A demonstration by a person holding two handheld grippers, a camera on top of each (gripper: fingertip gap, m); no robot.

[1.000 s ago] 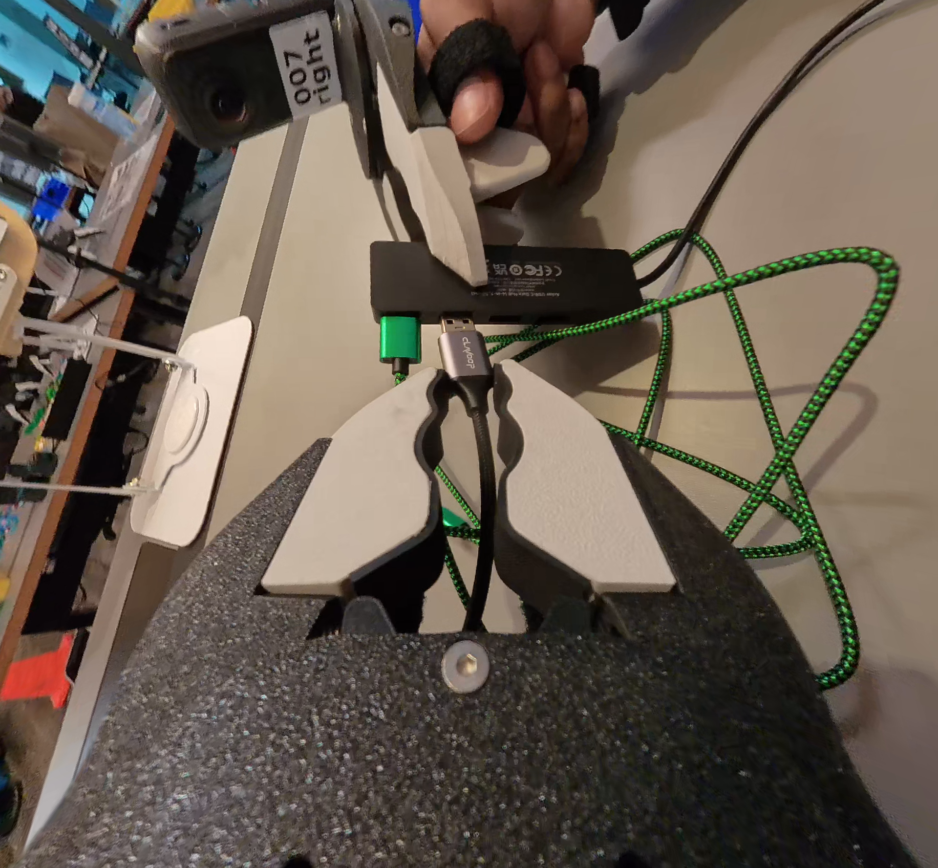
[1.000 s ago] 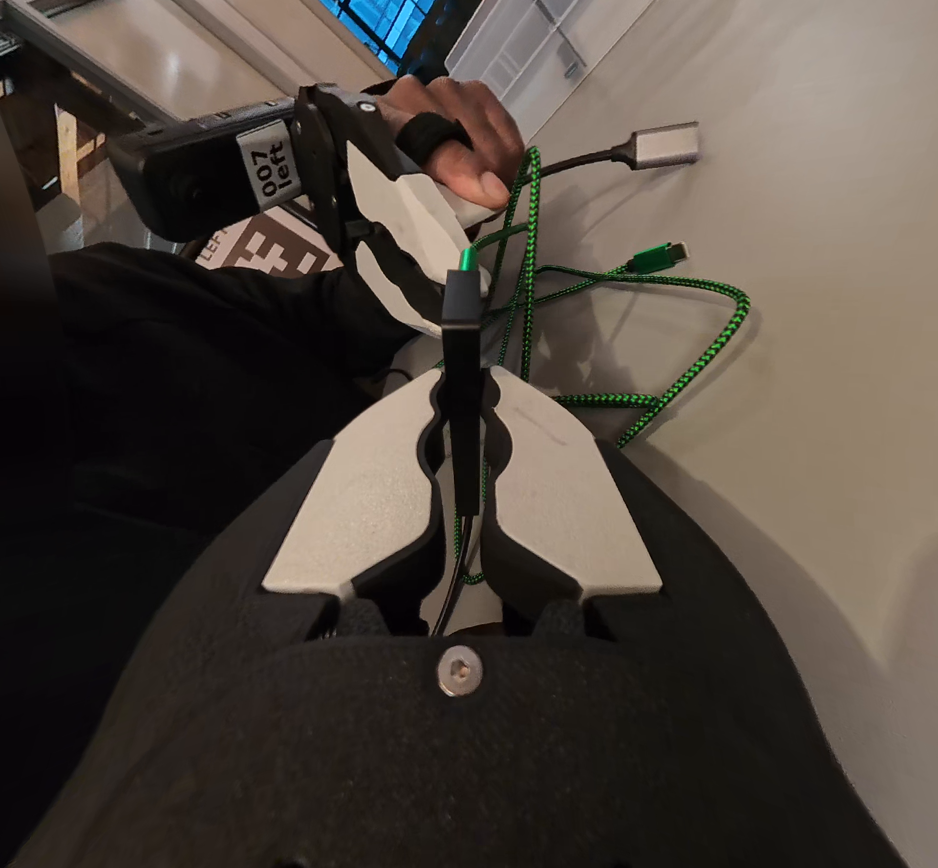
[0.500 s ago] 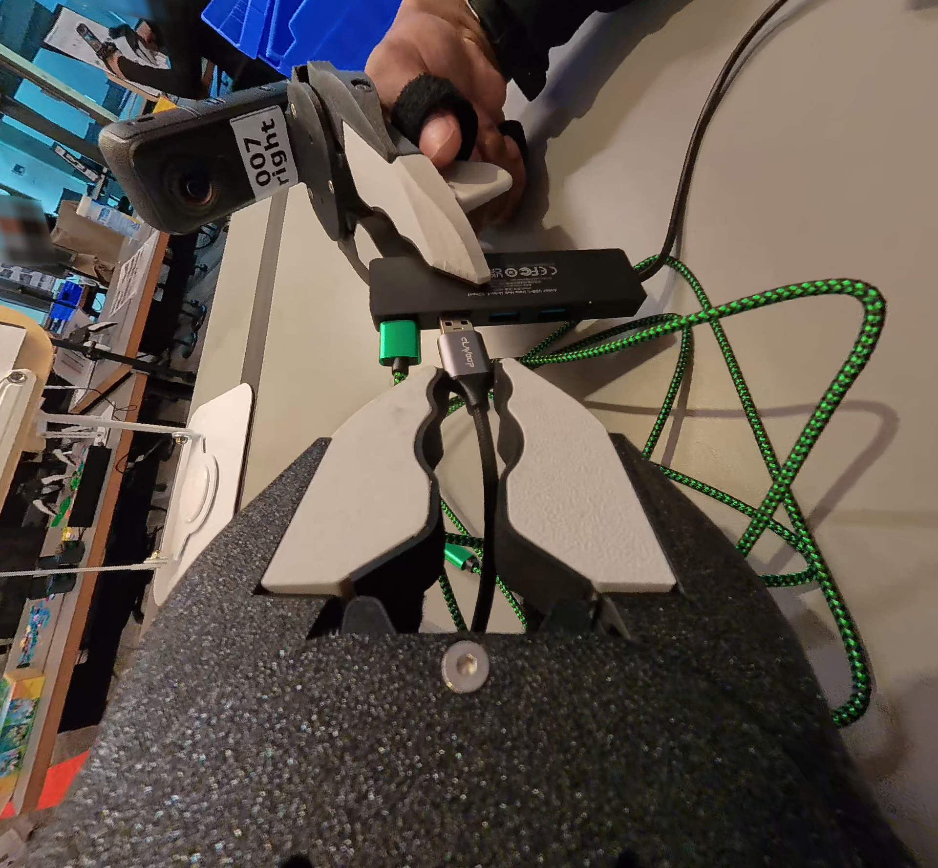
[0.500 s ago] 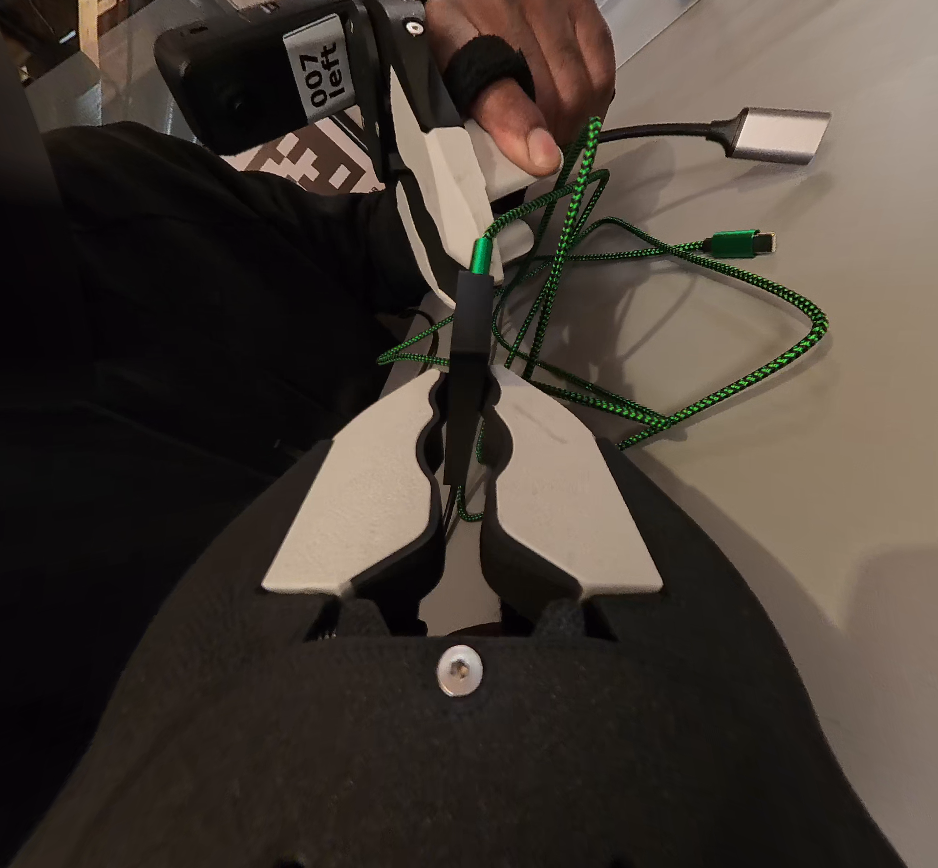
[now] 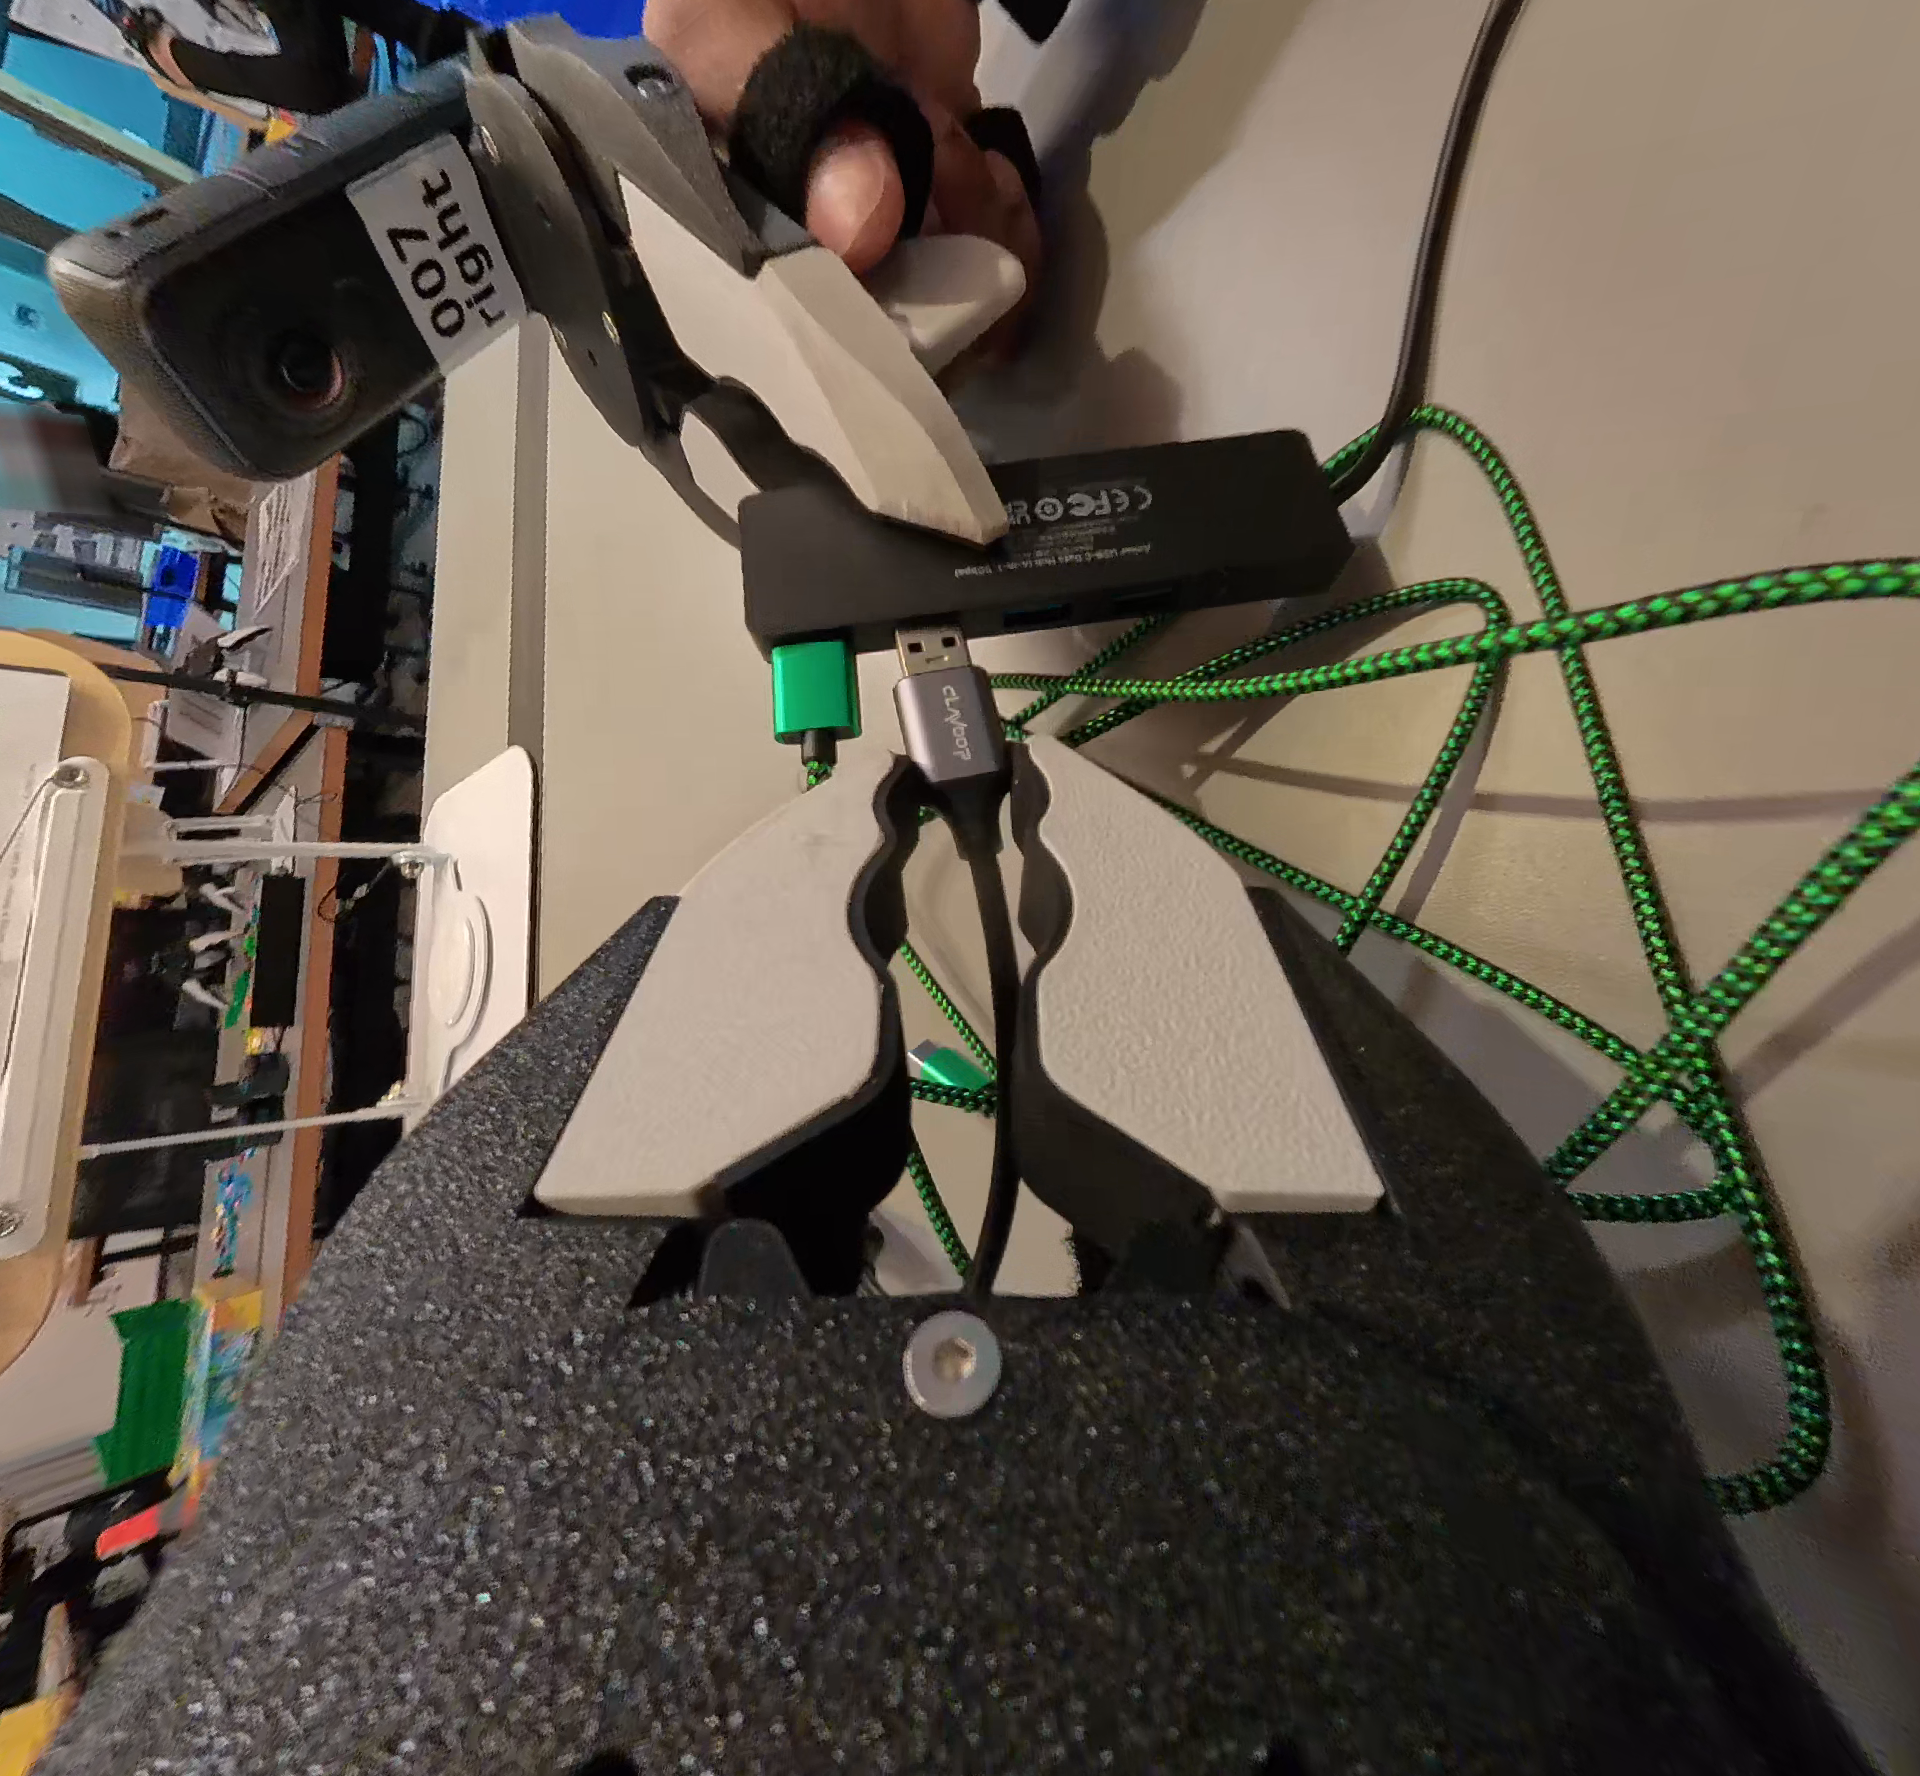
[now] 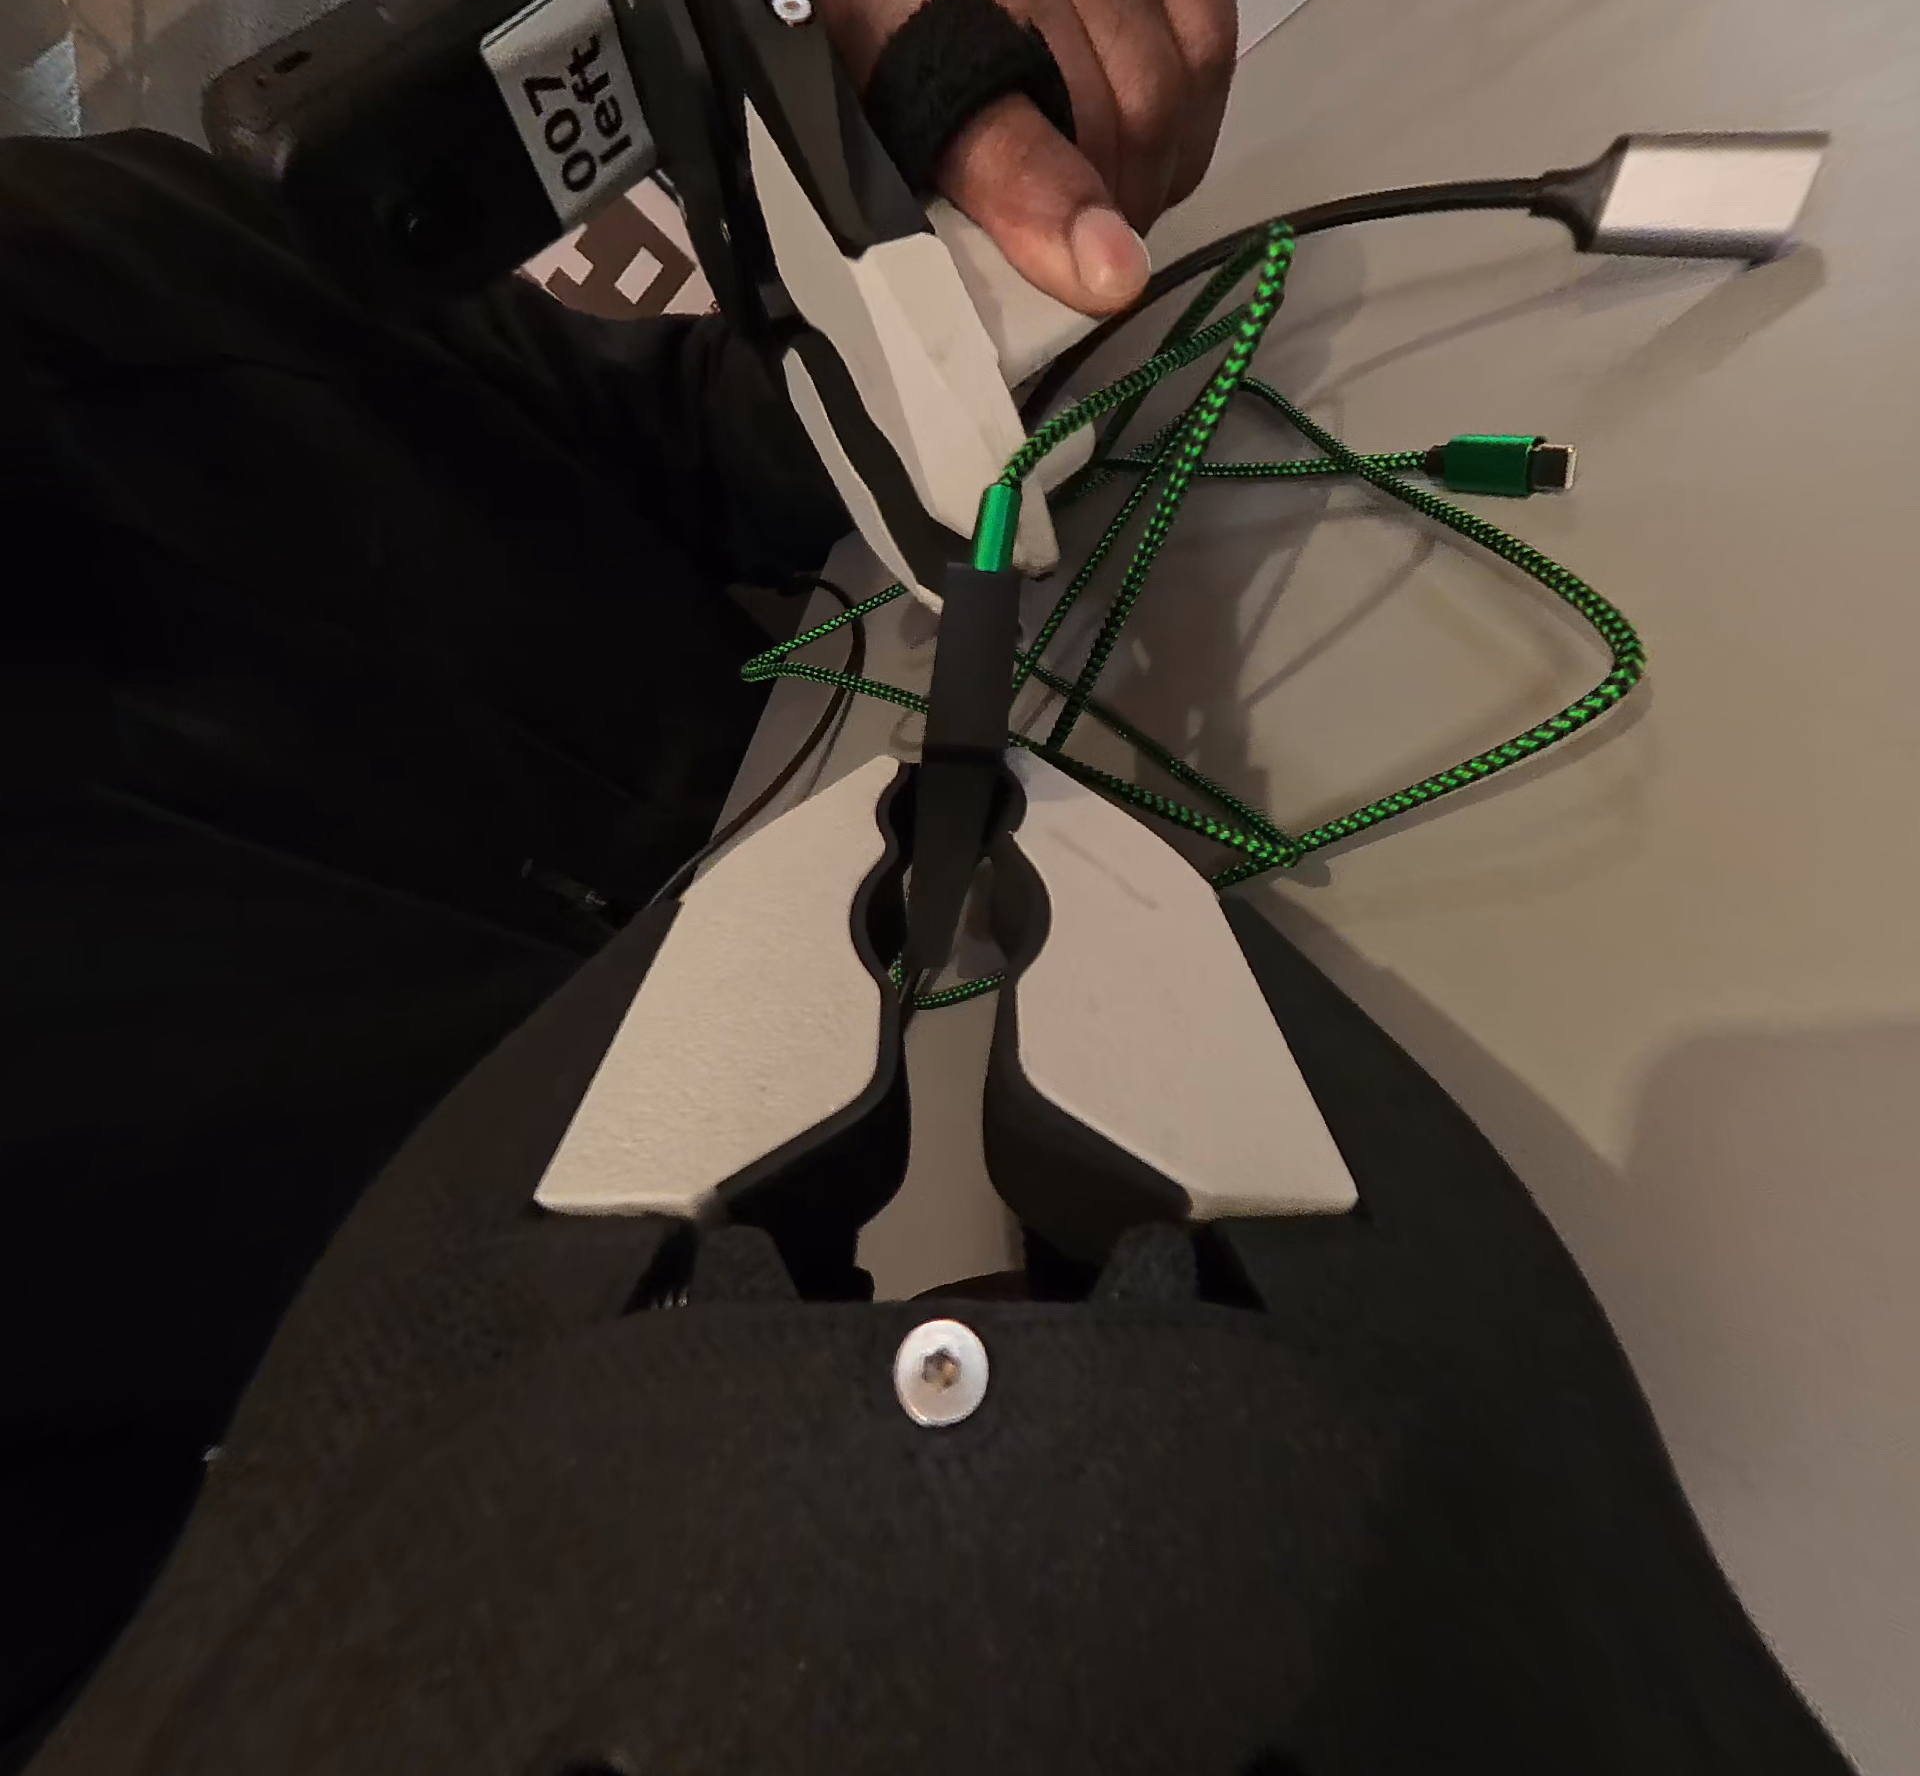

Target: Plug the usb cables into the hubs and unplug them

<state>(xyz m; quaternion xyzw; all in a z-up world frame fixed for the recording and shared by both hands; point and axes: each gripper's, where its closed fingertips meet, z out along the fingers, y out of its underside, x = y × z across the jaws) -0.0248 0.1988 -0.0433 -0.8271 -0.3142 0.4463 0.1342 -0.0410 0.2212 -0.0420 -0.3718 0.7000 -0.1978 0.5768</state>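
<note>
left gripper (image 5: 954, 770) clamps grey usb plug (image 5: 943, 708) just outside black hub (image 5: 1049, 531), which right gripper (image 6: 951, 791) pinches.

Green braided cable (image 5: 1704, 905) cut off (right edge), silver adapter (image 6: 1704, 194) blurred

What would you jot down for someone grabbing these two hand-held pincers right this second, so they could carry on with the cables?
Left gripper: shut on the grey USB plug, its metal tip just short of a free port, not in.
Right gripper: shut on the black hub, holding it steady, apparently lifted off the table.
Done: the green USB plug sits in the hub's end port.
Loose on the table: the green cable's other end and a silver adapter.
Left: push the grey plug in, then unplug both cables.
</note>
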